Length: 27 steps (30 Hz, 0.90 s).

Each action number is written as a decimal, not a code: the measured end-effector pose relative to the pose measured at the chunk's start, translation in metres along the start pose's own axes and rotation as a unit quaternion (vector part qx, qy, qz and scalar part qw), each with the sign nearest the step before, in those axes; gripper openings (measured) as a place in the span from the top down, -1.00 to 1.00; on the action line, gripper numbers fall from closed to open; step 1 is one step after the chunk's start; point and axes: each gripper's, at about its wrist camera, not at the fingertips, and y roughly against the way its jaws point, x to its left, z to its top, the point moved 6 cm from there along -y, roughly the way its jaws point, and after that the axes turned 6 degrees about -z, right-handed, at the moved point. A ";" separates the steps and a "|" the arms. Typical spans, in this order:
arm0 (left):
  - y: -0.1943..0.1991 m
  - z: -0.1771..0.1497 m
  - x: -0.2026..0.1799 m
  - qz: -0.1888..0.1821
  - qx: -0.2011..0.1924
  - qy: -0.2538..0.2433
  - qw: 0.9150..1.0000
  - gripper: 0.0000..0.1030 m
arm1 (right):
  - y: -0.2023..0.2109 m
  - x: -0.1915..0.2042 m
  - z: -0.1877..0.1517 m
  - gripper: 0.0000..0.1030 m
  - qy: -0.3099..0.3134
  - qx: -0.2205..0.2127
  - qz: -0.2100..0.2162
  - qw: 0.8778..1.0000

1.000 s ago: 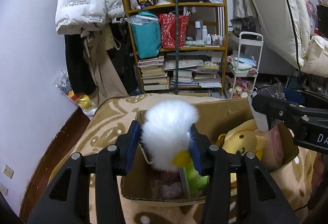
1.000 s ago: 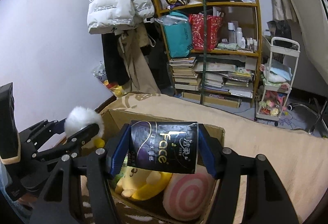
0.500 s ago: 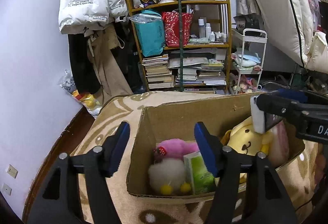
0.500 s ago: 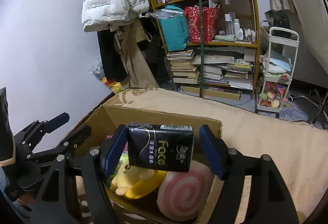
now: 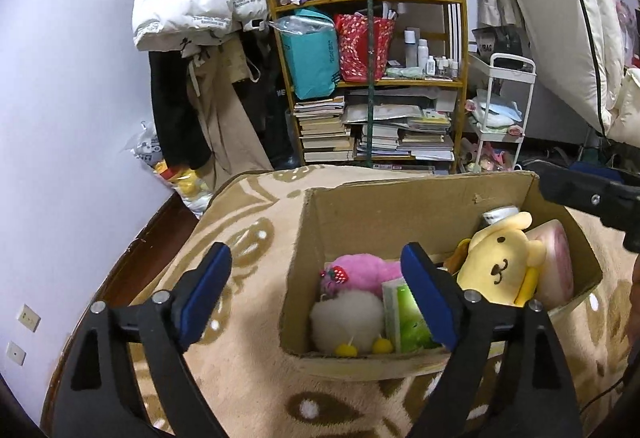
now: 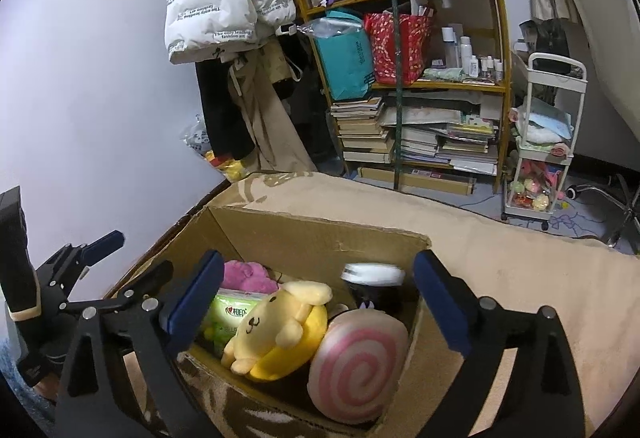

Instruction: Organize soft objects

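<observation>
Below both opening grippers, soft toys fill the box.

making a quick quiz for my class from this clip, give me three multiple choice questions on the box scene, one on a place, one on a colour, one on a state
1. Where does the fluffy white plush with yellow feet lie?
A. on the patterned blanket
B. inside the brown cardboard box
C. on the wooden shelf

2. What colour is the floppy-eared plush dog?
A. yellow
B. blue
C. grey

3. What is between the pads of the right tool?
A. the dark tissue pack
B. the pink swirl roll cushion
C. nothing is gripped

Answers:
1 B, it sits in the box's near corner beside the green tissue pack.
2 A, its head and body are yellow in both views.
3 C, the jaws are opening and the dark tissue pack rests in the box behind the pink swirl roll cushion.
</observation>
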 end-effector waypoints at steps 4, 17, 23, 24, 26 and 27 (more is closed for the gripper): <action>0.016 0.000 0.002 -0.001 -0.006 -0.008 1.000 -0.84 | 0.018 0.000 0.001 -1.00 0.005 -0.015 -0.013 1.000; 0.096 0.005 0.014 0.013 -0.042 0.004 0.999 -0.86 | 0.107 0.011 0.008 -1.00 0.038 -0.058 -0.056 0.996; 0.143 0.013 0.014 -0.002 -0.074 0.013 0.997 -0.97 | 0.152 0.016 0.009 -1.00 0.047 -0.072 -0.066 0.994; 0.149 0.013 0.014 -0.006 -0.077 0.017 0.997 -0.97 | 0.157 0.016 0.009 -1.00 0.046 -0.075 -0.067 0.994; 0.164 0.013 0.014 -0.012 -0.085 0.025 0.996 -0.97 | 0.168 0.017 0.006 -1.00 0.044 -0.082 -0.071 0.993; 0.170 0.012 0.014 -0.014 -0.088 0.027 0.996 -0.97 | 0.172 0.017 0.003 -1.00 0.042 -0.084 -0.073 0.993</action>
